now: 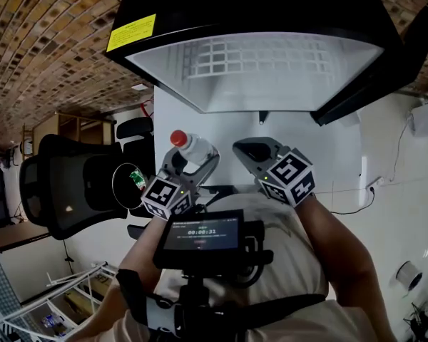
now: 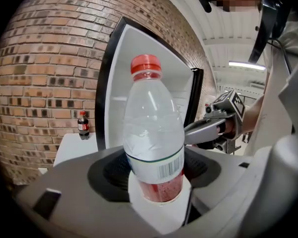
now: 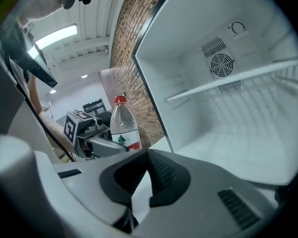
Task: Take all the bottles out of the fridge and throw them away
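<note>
A clear plastic bottle with a red cap and a red-and-white label is upright between the jaws of my left gripper, which is shut on its lower body. The left gripper view shows the bottle close up, label down at the pads. My right gripper hovers just to the right of it, shut and empty, its tip pointing into the open fridge. The fridge's white inside shows bare wire shelves and no bottle. From the right gripper view, the held bottle is at the left.
The fridge's black door stands open at the right. A small dark cola bottle stands on a white table by the brick wall. A black office chair and a round black bin are at the left.
</note>
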